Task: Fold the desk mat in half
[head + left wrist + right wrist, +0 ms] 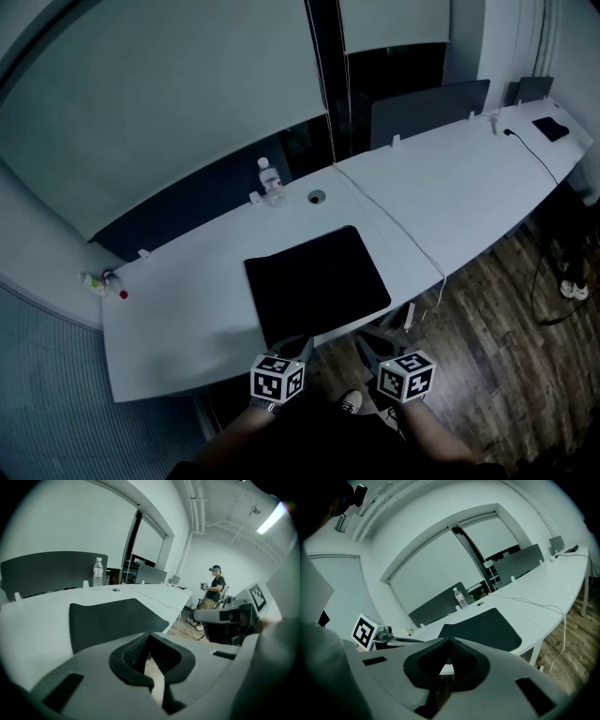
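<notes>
Now the left gripper (293, 348) and right gripper (375, 343) are both pinched shut on nothing, near the mat (317, 284) (it lies flat on the desk (183, 314)). Shut jaws could shove its edge, not grab it.

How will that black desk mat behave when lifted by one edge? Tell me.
The desk mat looks thin and lies flat on the desk, so it is probably floppy and will drape rather than stay stiff. Its matte surface suggests it should grip, not slip. Likely light, being so thin.
</notes>
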`<state>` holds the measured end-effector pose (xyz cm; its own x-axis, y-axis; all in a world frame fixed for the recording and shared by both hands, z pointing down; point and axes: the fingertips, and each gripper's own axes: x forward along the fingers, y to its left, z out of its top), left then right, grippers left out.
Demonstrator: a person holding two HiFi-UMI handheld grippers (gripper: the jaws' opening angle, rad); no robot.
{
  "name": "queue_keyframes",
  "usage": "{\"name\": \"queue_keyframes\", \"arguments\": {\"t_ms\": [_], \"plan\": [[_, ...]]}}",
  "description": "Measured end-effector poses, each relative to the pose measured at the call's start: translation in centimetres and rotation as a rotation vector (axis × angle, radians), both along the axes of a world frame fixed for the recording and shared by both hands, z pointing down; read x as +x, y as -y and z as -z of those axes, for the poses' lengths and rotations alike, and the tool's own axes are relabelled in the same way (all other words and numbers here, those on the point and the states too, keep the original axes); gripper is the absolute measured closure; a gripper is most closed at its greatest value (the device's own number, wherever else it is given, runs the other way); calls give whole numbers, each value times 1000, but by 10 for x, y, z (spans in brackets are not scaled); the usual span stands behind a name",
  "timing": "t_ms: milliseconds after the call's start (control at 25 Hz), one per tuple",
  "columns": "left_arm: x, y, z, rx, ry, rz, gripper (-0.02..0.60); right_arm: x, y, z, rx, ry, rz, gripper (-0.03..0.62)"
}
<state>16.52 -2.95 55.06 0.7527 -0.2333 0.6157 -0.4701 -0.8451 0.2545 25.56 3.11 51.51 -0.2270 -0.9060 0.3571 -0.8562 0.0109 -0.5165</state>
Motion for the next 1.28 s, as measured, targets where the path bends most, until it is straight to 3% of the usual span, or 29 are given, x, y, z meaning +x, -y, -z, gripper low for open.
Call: {"name": "queue_keyframes", "arguments": {"t_ms": [400,840,1280], "plan": [[-98,19,-8,-33,-41,147,575,-84,41,-17,-53,-11,142,571],[-218,24,-9,-46,-69,213,575,-200,55,-18,-76,-38,221,571],[-296,1,-10,-60,-117,243,575,-281,26,-17,-94,-95,257,571]]}}
